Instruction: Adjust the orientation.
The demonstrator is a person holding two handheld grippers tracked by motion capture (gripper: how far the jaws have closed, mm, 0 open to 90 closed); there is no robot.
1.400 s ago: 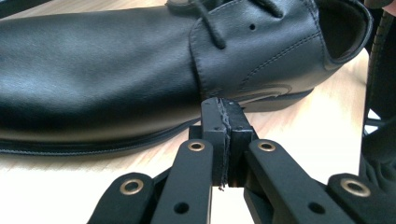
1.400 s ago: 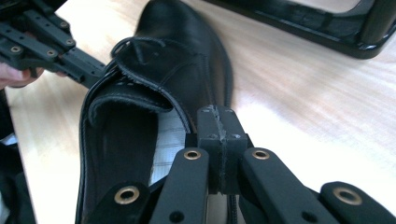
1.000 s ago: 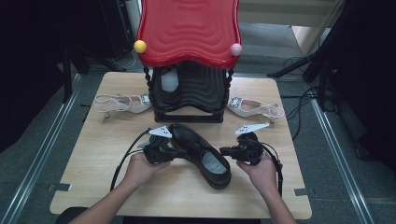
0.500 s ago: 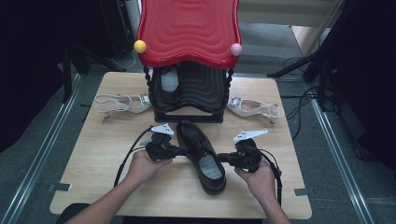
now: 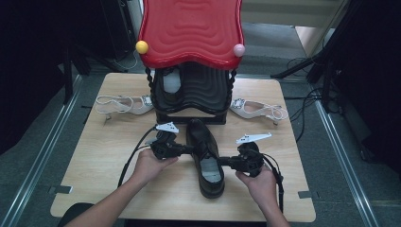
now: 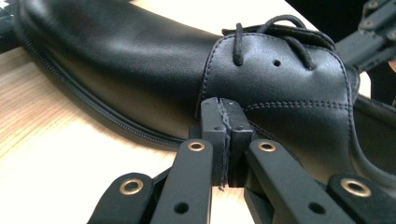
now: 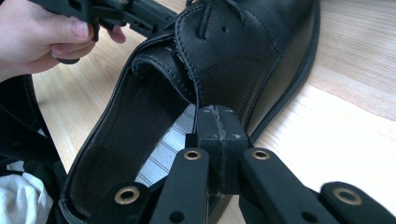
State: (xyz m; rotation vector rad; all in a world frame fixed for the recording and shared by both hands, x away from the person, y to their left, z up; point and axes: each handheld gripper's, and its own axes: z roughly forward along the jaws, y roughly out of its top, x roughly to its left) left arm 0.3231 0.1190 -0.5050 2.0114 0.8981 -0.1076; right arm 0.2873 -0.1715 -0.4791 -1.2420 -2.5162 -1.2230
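Note:
A black leather lace-up shoe [image 5: 204,156] lies on the wooden table [image 5: 99,161], toe toward the red stand. My left gripper [image 5: 190,149] is shut and empty, its tips against the shoe's left side below the laces. In the left gripper view the closed tips [image 6: 223,116] touch the shoe [image 6: 140,60] just above the sole. My right gripper [image 5: 223,162] is shut too, its tips at the shoe's right side by the opening. In the right gripper view its tips [image 7: 218,122] rest at the rim of the shoe [image 7: 233,51], with the striped insole showing inside.
A red-topped stand [image 5: 189,33] with a black base sits at the table's back centre, a yellow ball [image 5: 141,46] and a pink ball [image 5: 239,49] at its corners. One pale strappy sandal [image 5: 124,104] lies left of it and another [image 5: 257,109] right. Cables trail from both grippers.
The shoe has swung from a slant to lie nearly straight, toe toward the stand. The right gripper has shifted toward the near edge; the left has stayed by the shoe's side.

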